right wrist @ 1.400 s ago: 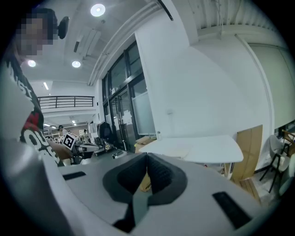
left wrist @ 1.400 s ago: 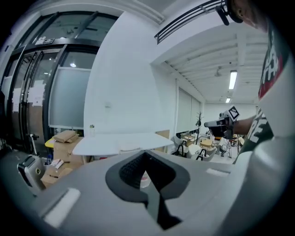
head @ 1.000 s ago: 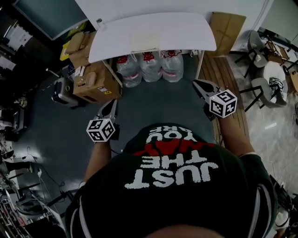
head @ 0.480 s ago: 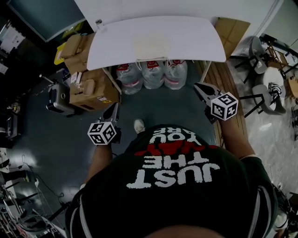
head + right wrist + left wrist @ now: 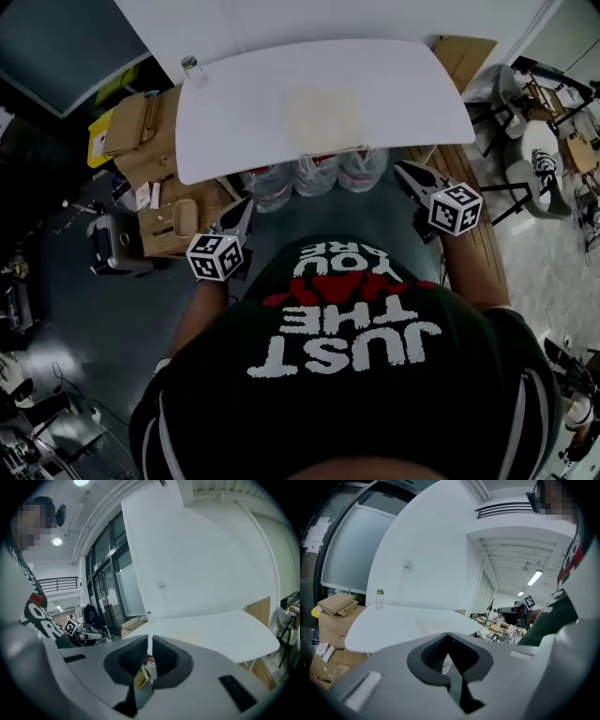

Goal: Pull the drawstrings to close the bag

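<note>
A flat, pale cream bag (image 5: 324, 116) lies in the middle of the white table (image 5: 234, 122); I cannot make out its drawstrings. My left gripper (image 5: 244, 206) hangs just short of the table's near edge, left of the bag, jaws shut and holding nothing. My right gripper (image 5: 403, 170) is at the near edge to the bag's right, also shut and empty. In the left gripper view the shut jaws (image 5: 448, 638) point over the tabletop (image 5: 389, 620). In the right gripper view the closed jaws (image 5: 149, 645) face the table (image 5: 225, 625).
A small bottle (image 5: 190, 68) stands on the table's far left corner. Large water jugs (image 5: 309, 173) sit under the table. Cardboard boxes (image 5: 141, 150) are stacked at its left, flat cardboard (image 5: 466, 52) leans at the right, and chairs (image 5: 534, 141) stand farther right.
The person has stepped toward the table, which now sits closer and larger in view. Both grippers have come up to its near edge, still shut.
</note>
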`<control>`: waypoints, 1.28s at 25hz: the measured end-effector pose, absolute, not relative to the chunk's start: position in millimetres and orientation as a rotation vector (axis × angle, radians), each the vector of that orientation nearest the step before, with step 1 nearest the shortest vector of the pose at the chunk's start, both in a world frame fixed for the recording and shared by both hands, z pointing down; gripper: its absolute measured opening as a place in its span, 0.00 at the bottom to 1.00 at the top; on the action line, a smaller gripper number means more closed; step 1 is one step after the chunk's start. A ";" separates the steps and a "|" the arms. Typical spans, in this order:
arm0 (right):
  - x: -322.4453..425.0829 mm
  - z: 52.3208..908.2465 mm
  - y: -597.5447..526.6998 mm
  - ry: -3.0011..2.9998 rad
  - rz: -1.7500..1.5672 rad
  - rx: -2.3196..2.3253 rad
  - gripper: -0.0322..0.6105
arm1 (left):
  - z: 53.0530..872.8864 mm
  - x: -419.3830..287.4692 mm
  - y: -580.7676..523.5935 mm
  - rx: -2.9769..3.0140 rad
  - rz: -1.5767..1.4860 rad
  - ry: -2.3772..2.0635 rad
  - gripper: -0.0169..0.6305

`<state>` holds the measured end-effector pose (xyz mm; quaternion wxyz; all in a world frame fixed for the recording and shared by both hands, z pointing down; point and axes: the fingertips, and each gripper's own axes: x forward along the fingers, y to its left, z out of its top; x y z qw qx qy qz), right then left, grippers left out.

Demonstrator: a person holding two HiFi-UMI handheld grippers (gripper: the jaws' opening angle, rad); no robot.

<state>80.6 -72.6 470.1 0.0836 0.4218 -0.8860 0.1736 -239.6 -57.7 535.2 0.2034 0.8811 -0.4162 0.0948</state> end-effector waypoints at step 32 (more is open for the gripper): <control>127.9 638.9 -239.8 -2.529 0.645 0.812 0.06 | 739.6 -125.1 -182.0 2.183 0.676 -1.068 0.20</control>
